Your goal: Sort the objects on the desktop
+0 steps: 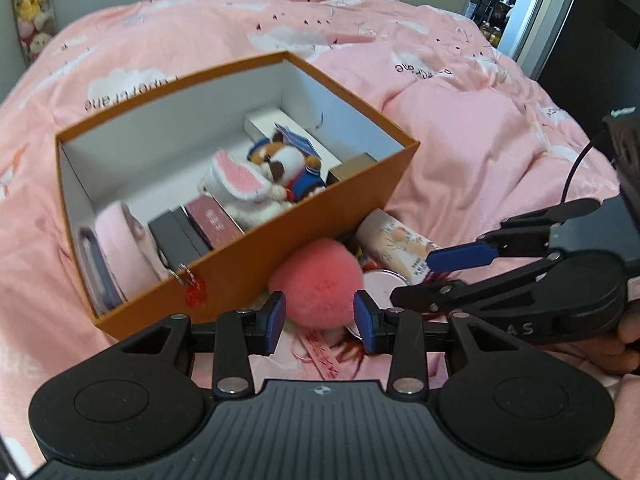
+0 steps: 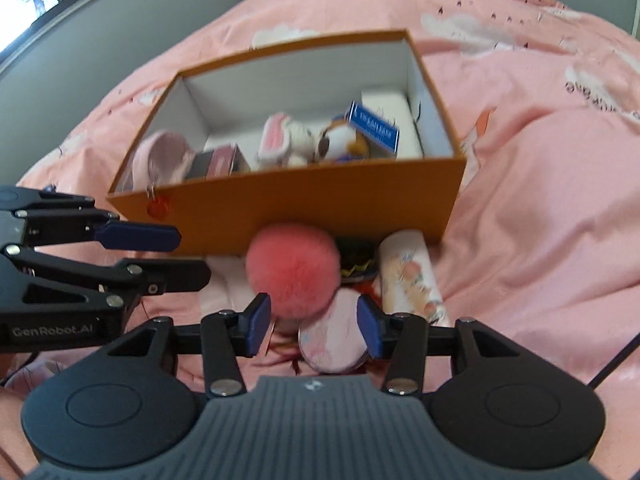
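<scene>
An open orange box (image 1: 280, 248) (image 2: 320, 204) lies on a pink quilt and holds plush toys (image 1: 260, 176) (image 2: 312, 140), small boxes and a pink pouch. A fluffy pink pompom (image 1: 316, 284) (image 2: 294, 268) lies against its front wall, with a round pink tin (image 2: 334, 334) (image 1: 382, 284) and a peach-print tube (image 1: 396, 246) (image 2: 410, 274) beside it. My left gripper (image 1: 320, 318) is open, its pads either side of the pompom's near edge. My right gripper (image 2: 314, 326) is open over the tin and the pompom's near side. Each gripper shows in the other's view.
The pink quilt (image 1: 480, 140) (image 2: 540, 200) covers the bed all around. A dark round item (image 2: 356, 258) lies between pompom and tube. A red charm (image 1: 194, 294) hangs on the box front. A doorway (image 1: 520, 8) opens at the far right.
</scene>
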`<state>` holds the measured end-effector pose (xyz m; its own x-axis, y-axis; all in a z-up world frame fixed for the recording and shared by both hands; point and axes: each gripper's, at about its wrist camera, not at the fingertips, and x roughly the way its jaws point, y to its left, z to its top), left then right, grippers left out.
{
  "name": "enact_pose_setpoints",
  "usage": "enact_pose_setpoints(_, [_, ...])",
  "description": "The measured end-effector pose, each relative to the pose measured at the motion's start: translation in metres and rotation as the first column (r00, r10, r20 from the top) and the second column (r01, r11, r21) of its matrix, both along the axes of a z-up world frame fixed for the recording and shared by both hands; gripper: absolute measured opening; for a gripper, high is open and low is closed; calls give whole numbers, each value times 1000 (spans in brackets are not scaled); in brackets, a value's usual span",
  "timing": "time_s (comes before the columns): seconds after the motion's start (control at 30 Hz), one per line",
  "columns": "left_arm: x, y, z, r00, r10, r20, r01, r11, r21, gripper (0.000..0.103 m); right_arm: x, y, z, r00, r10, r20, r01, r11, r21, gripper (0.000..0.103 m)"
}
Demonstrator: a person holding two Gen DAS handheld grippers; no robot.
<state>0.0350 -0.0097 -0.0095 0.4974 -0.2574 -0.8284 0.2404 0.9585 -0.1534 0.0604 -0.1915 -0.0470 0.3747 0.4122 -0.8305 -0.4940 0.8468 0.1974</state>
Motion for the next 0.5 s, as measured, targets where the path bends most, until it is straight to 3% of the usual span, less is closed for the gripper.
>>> enact_pose_setpoints(0.1, [3,5,-4,1000,7,-20,-8,999,-36,50,1,-2,-4,1000,-12,3,12,999,-45,50])
enact_pose_setpoints(0.23, [8,5,-8,999,-1,-39,-1,999,-54,51,7,-11,-8,999,-45,20,47,993,-108,49])
enact_pose_setpoints(0.3, [12,4,-11,999,-9,-53,6,998,-63,52,12,-19,-11,997,-71,5,72,991,-111,44])
enact_pose_setpoints(0.5, [22,-4,-24,993,-49,-105,44,998,-53,53,30,-43,-17,985,-170,-37,167,983,-82,43])
